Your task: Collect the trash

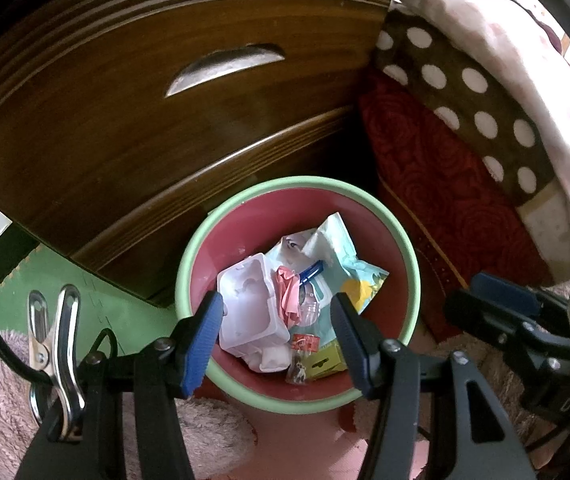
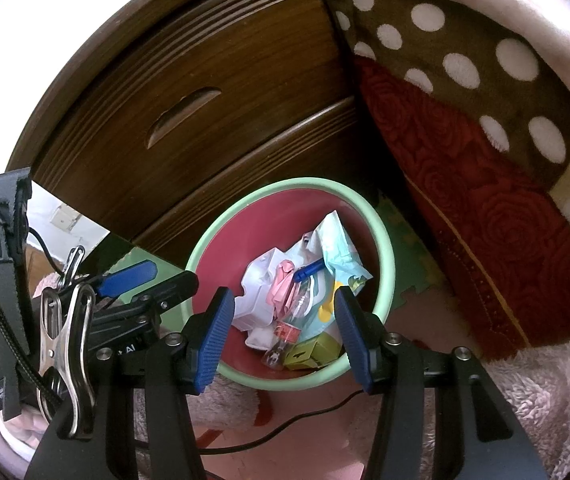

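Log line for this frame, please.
left gripper: open, empty | right gripper: open, empty | both above bin | trash inside: white tray, wrapper

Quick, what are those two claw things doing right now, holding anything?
Left gripper: open, holding nothing, above the trash bin.
Right gripper: open, holding nothing.

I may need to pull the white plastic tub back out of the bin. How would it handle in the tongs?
The white plastic tub looks thin-walled and empty, so probably light and likely to flex or dent under a squeeze. Its glossy sides could be slippery. It lies tilted on loose wrappers in the bin, so a push would likely shift it.
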The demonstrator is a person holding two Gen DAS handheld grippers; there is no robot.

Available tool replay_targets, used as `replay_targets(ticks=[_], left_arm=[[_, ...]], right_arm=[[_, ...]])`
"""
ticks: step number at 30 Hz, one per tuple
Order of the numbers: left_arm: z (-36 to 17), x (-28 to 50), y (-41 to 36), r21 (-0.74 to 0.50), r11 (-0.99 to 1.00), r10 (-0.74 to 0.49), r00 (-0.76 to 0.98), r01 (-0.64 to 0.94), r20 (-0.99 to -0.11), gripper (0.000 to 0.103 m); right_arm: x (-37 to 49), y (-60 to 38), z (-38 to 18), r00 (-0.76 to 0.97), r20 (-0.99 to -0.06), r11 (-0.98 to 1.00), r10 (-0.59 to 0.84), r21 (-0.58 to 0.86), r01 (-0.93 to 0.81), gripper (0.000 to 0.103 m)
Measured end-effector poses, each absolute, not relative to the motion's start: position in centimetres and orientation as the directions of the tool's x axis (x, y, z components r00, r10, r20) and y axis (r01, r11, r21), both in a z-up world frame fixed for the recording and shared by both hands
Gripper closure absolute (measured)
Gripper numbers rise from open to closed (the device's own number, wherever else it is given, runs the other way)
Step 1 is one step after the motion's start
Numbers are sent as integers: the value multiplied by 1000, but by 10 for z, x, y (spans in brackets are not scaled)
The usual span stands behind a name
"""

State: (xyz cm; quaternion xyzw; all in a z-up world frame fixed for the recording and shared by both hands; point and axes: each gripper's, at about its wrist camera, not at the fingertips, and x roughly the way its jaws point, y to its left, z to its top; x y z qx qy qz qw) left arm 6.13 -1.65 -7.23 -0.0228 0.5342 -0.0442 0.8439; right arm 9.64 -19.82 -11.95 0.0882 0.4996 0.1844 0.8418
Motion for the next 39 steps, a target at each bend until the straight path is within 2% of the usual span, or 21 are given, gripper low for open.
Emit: replay_targets(ticks=[39], left_arm=[[-72,62,-16,-90,995,-101,428,45,-898,44]], right_arm=[[99,-198,-124,420,-814,915,402,345,-209,50]])
